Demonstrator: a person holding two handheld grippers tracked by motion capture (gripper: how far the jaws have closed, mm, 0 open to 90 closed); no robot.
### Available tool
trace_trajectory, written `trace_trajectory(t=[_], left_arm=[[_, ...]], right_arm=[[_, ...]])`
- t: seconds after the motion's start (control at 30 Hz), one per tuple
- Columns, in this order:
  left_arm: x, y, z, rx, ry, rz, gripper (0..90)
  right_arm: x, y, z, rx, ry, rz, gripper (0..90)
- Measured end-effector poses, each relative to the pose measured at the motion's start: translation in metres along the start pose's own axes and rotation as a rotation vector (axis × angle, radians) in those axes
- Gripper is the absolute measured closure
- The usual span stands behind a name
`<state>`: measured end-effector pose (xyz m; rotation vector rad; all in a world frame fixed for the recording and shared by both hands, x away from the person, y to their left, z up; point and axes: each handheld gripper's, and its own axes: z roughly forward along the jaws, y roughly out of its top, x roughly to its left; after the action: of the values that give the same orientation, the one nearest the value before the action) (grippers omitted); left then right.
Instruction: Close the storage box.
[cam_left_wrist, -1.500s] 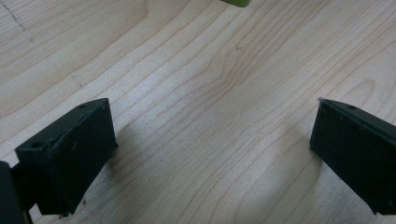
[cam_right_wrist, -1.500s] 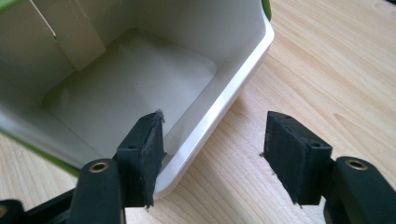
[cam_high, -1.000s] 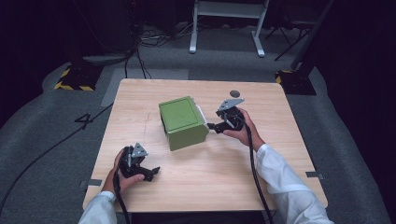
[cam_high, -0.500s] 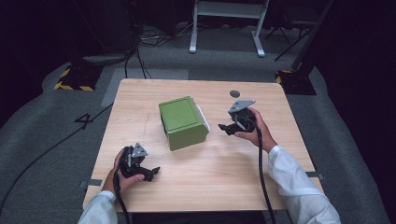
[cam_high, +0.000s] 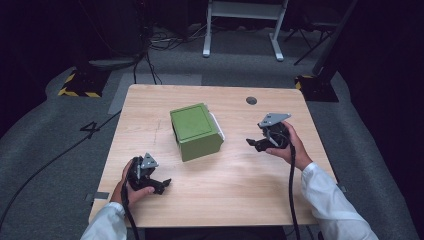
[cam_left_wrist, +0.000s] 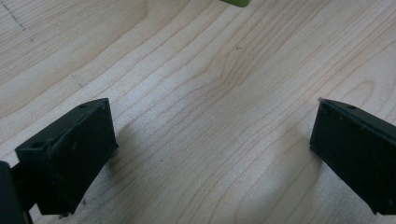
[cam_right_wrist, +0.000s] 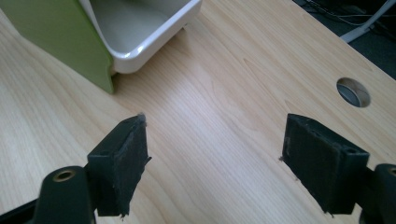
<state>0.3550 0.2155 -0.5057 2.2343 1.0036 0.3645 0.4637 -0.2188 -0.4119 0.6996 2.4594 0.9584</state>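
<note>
A green box (cam_high: 195, 131) lies on its side in the middle of the wooden table (cam_high: 240, 195). A white rim (cam_high: 218, 126) shows at its right face, and the right gripper view looks into its white inside (cam_right_wrist: 140, 23). My right gripper (cam_high: 251, 143) hovers to the right of the box, apart from it; its jaws have just been opening and stand open with nothing between them (cam_right_wrist: 212, 158). My left gripper (cam_high: 164, 184) rests near the table's front left, open over bare wood (cam_left_wrist: 212, 144).
A round cable hole (cam_high: 251, 100) sits in the table's far right part. Cables trail from both grippers toward the front edge. Dark floor with a white stand (cam_high: 242, 30) lies beyond the table.
My right gripper has drawn back to the right, away from the box's white opening, and its jaws stand wider. The left gripper and the box have stayed put.
</note>
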Motion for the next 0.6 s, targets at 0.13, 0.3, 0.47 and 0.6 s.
trace_trajectory(t=[0.13,0.3,0.47,0.6], left_arm=[[0.000,0.001,0.001,0.002,-0.004,-0.003,0.2],[0.000,0.001,0.001,0.002,-0.004,-0.002,0.2],[-0.001,0.001,0.001,0.000,-0.007,-0.004,0.2],[-0.001,0.001,0.001,0.000,-0.007,-0.004,0.2]], right_arm=[[-0.001,-0.011,-0.012,0.003,-0.003,0.014,22.3],[-0.001,-0.029,-0.028,-0.002,-0.020,0.037,22.3],[-0.001,-0.048,-0.039,0.016,-0.035,0.046,22.2],[0.000,-0.066,-0.046,0.031,-0.046,0.054,22.2]])
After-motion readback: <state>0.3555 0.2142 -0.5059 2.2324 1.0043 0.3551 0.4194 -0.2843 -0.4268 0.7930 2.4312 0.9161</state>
